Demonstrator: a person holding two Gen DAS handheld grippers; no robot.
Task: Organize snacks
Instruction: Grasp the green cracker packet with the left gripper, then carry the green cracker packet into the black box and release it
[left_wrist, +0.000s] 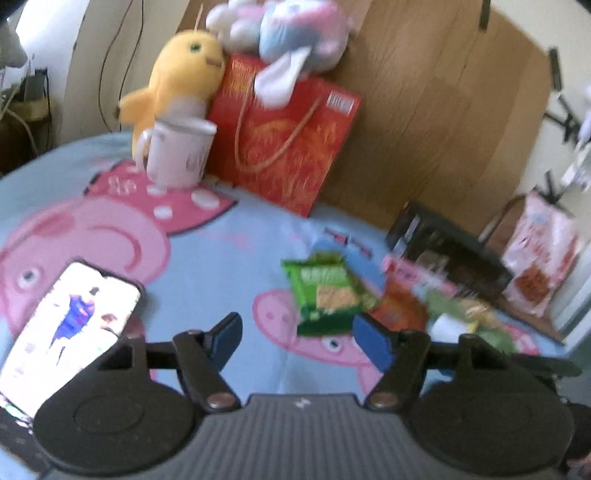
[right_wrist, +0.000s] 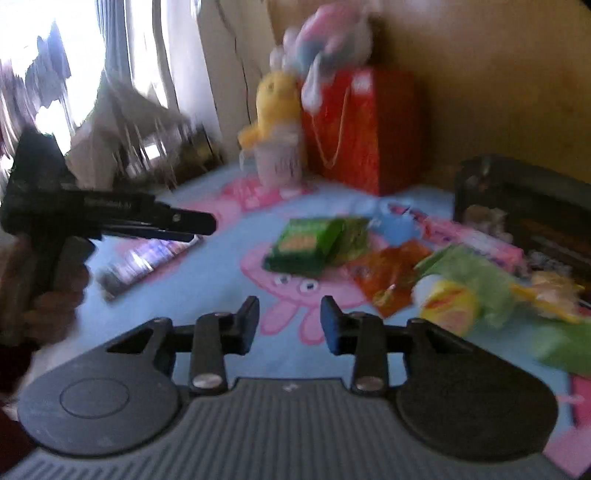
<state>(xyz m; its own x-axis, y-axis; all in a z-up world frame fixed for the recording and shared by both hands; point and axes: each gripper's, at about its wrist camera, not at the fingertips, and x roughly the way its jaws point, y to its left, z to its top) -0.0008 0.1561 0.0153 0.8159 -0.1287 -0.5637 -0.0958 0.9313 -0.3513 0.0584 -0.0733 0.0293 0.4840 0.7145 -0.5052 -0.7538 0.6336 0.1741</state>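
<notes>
A green snack packet (left_wrist: 327, 293) lies on the blue cartoon-pig cloth, just ahead and right of my open, empty left gripper (left_wrist: 297, 338). It also shows in the right wrist view (right_wrist: 306, 243). An orange packet (left_wrist: 400, 308) (right_wrist: 391, 275), pink packets (right_wrist: 476, 240) and yellow-green packets (right_wrist: 465, 295) lie in a pile to its right. A black basket (left_wrist: 448, 251) (right_wrist: 524, 210) stands behind the pile. My right gripper (right_wrist: 290, 325) is open and empty over the cloth, near the pile. The left gripper also shows at the left of the right wrist view (right_wrist: 192, 225).
A lit phone (left_wrist: 70, 325) lies at the left. A white mug (left_wrist: 179, 153), a yellow plush (left_wrist: 181, 74), a pastel plush (left_wrist: 291, 33) and a red gift bag (left_wrist: 291, 136) stand at the back against a wooden board. A pink bag (left_wrist: 543, 258) stands far right.
</notes>
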